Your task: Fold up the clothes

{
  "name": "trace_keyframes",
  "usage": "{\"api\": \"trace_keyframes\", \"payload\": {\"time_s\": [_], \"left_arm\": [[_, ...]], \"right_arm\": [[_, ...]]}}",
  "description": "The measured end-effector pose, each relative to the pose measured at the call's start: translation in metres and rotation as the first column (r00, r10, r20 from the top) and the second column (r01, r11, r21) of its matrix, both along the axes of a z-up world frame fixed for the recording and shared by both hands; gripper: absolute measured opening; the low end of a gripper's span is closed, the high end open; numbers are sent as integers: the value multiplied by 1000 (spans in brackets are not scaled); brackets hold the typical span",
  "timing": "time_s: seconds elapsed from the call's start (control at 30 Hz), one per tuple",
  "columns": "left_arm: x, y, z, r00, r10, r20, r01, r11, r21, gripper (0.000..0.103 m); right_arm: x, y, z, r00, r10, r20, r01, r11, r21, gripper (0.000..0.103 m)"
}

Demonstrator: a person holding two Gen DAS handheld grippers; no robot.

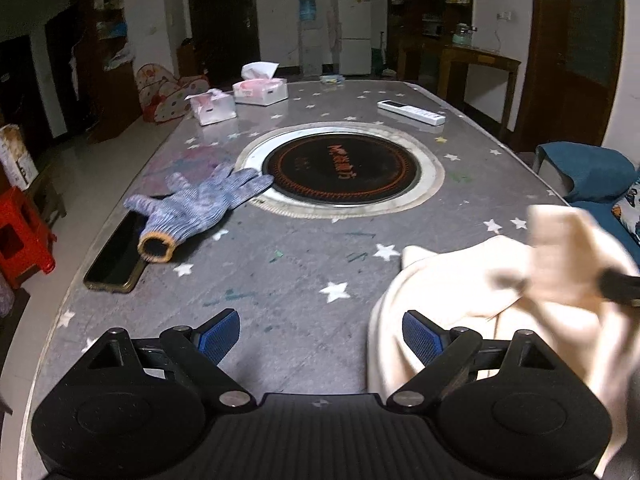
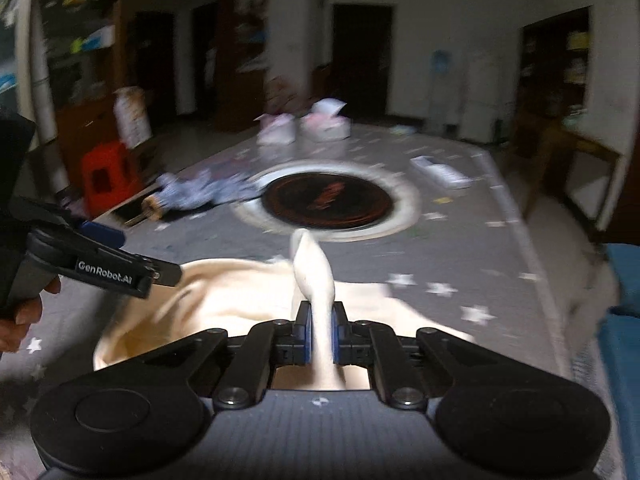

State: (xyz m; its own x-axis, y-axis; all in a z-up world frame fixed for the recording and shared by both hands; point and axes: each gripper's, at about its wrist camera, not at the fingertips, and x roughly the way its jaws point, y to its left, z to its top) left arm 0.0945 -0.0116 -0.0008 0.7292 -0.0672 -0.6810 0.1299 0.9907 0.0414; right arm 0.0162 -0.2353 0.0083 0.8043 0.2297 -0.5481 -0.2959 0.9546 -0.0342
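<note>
Right gripper [image 2: 319, 330] is pinching a raised fold of the cream garment [image 2: 224, 300], which is lying bunched on the star-patterned table [image 1: 288, 280]. Left gripper [image 1: 320, 338] is hovering wide apart, gripping nothing. Right-wrist view is motion-blurred; garment's far edge is cut off.

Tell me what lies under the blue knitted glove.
The blue knitted glove lies partly over a dark flat phone on the grey star-patterned table. The phone's far end is covered.
</note>
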Motion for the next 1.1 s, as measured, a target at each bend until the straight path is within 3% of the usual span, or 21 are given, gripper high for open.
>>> {"api": "trace_keyframes", "payload": {"time_s": [0.17, 0.43, 0.53, 0.57, 0.6, 0.7, 0.77, 1.0, 1.1], "left_arm": [[11, -16, -1, 999, -46, 2, 46, 999, 21, 91], [40, -36, -15, 994, -97, -49, 100, 993, 57, 90], [45, -36, -23, 990, -115, -76, 120, 991, 55, 75], [45, -36, -25, 989, -118, -84, 123, 991, 53, 66], [45, -34, -26, 988, -124, -90, 128, 991, 46, 51], [43, -27, -26, 987, -127, -100, 128, 992, 5, 24], [40, -23, -22, 987, -129, -93, 128, 992, -19, 13], [15, -4, -1, 998, -66, -13, 65, 997, -34, 4], [-1, 12, 11, 999, -5, 38, 6, 999, -39, 2]], "right_arm": [[-42, -44, 1, 984, -174, 32, 173, 985, 17, 8], [-78, -103, -30, 926, -366, -96, 373, 925, 77, 8], [-81, -107, -36, 921, -372, -116, 382, 920, 82, 9], [-81, -107, -37, 920, -373, -120, 384, 920, 83, 10], [-82, -108, -38, 919, -374, -123, 385, 919, 85, 10], [-84, -109, -41, 917, -376, -134, 388, 917, 88, 11], [-84, -107, -41, 918, -373, -132, 386, 918, 87, 13], [-89, -108, -34, 917, -384, -106, 393, 915, 90, 17], [-91, -110, -30, 915, -393, -91, 400, 912, 87, 23]]}}
